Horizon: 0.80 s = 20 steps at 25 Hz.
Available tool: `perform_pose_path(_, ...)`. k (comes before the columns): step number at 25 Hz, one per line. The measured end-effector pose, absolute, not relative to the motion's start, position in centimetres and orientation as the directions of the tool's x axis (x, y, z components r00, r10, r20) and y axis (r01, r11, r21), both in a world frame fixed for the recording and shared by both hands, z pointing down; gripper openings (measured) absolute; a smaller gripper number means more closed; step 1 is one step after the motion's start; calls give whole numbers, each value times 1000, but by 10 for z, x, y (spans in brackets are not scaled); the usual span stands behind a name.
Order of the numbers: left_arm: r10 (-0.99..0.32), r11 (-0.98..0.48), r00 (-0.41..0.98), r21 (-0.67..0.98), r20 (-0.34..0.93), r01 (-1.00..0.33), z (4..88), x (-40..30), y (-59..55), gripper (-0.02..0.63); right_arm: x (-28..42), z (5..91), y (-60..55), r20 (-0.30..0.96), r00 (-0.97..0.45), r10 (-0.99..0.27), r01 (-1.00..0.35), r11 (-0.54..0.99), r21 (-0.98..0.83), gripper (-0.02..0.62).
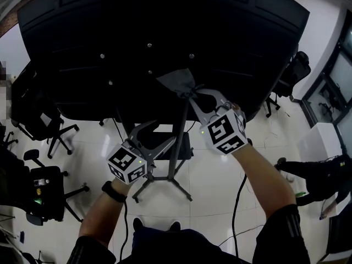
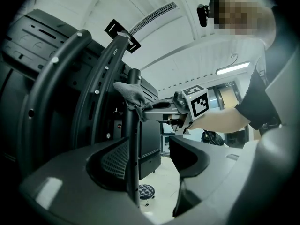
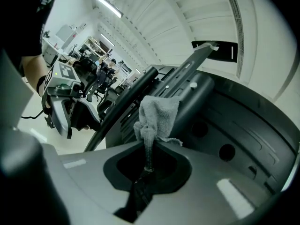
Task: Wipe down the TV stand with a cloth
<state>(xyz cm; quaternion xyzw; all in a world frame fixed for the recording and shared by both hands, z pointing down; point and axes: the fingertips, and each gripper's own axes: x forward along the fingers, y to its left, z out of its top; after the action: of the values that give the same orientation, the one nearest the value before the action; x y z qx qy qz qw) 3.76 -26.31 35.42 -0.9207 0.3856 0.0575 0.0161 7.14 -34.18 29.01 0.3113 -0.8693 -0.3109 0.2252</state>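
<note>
Stand location: the black metal TV stand (image 1: 179, 147) sits on a pale tiled floor (image 1: 220, 202), seen steeply from above and from the rear. Its long axis is its upright post (image 2: 133, 139), which runs from behind the large black television (image 1: 165, 32) down to splayed feet on the tiles. Curved black bracket arms with screw heads carry the set off this post.

Cloth: a small grey terry cloth (image 3: 157, 116) is at the upper part of the post, just below the bottom edge of the television's rear panel. A thin twisted tail of it leads back into the jaws. The bunched wad lies beyond the tips, against the dark post (image 3: 126, 104). Its long axis follows the gripper, pointing away from the person toward the stand.

Right gripper (image 3: 147, 165): jaws closed tight on the tail of the cloth, and extended forward at the post in the head view (image 1: 192, 96).

Left gripper (image 2: 152, 156): jaws spread wide and nothing clamped. It is lower on the stand (image 1: 162, 133). The post passes just in front of one jaw's inner pad; contact cannot be confirmed. From this gripper's view the cloth (image 2: 130, 93) shows higher up the same post.

Surroundings: black office chairs (image 1: 47, 125) stand to the left, apart from the stand.
</note>
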Motion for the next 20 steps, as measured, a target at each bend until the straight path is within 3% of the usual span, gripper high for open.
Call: perform_pose_path(20, -722, -673, 687, 148, 84, -725, 489, 28, -279, 290, 65, 448, -343, 392, -672, -628, -356, 738, 573, 18)
